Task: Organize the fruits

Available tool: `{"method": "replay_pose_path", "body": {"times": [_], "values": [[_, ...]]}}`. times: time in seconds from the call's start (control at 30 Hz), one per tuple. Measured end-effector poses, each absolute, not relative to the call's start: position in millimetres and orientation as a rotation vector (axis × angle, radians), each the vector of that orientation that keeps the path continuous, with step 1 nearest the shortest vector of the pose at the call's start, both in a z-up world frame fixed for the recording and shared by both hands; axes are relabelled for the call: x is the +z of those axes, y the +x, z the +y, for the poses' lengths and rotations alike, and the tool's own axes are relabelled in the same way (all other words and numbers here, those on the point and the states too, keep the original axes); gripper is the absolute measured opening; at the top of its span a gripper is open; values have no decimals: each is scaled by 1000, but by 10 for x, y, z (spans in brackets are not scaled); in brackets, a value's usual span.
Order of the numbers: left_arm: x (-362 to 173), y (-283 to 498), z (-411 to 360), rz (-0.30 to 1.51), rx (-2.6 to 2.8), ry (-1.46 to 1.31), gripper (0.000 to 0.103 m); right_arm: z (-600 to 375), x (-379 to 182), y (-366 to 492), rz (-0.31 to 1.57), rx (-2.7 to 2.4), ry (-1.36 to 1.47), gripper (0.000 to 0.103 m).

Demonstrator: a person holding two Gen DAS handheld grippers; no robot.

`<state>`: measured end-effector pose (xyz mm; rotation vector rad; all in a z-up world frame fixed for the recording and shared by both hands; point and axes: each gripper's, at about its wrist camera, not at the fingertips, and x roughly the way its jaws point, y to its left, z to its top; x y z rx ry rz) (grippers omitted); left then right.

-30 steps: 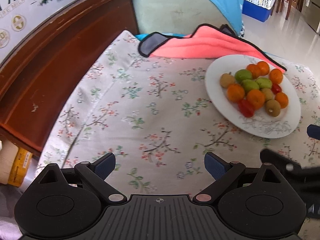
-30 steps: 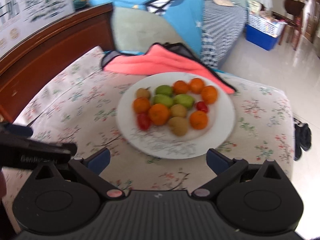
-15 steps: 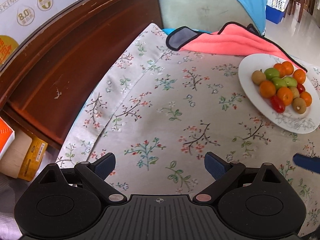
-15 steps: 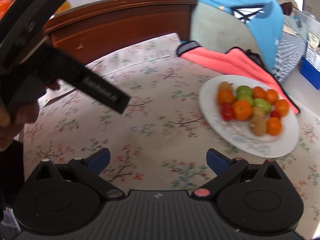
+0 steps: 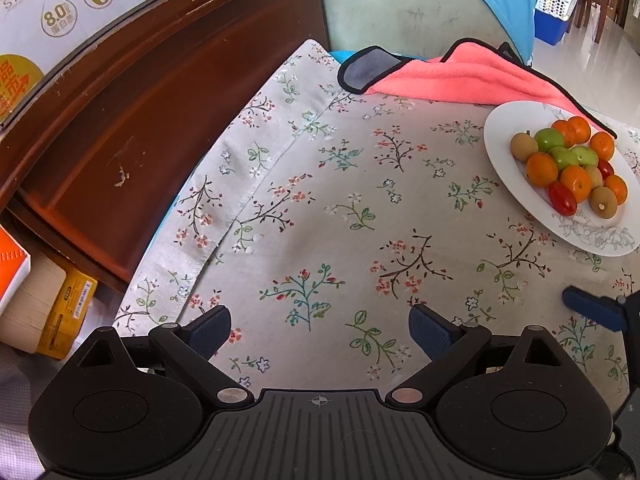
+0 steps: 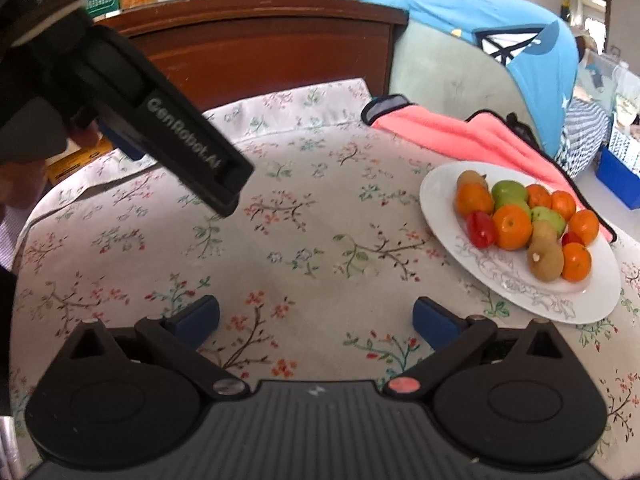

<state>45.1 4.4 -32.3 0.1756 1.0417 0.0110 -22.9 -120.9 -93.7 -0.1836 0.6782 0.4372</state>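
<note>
A white plate (image 5: 505, 172) with several small fruits sits on the floral tablecloth at the right; it also shows in the right wrist view (image 6: 444, 216). On it lie oranges (image 6: 512, 227), green fruits (image 6: 509, 192), brown kiwi-like fruits (image 6: 544, 258) and red tomatoes (image 6: 481, 229). My left gripper (image 5: 320, 330) is open and empty over the bare cloth, left of the plate. My right gripper (image 6: 316, 318) is open and empty, low over the cloth, left of the plate. One right fingertip (image 5: 592, 312) shows in the left wrist view.
A pink cloth with black trim (image 5: 460, 78) lies behind the plate. A dark wooden headboard (image 5: 132, 120) runs along the left, with boxes (image 5: 60, 312) below it. The left gripper's body (image 6: 160, 132) hangs over the cloth in the right wrist view.
Both grippers have swung left and back from the plate, so the plate now sits at the right of both views. Both stay open and empty.
</note>
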Motion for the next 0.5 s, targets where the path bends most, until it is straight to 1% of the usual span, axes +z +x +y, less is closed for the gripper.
{"method": "replay_pose_path", "body": {"times": [0.17, 0.5], "values": [[-343, 451, 69, 1049, 14, 171, 97, -1208, -962, -206, 641, 434, -167, 102], [-375, 451, 69, 1057, 13, 177, 97, -1207, -954, -180, 640, 438, -162, 102]]}}
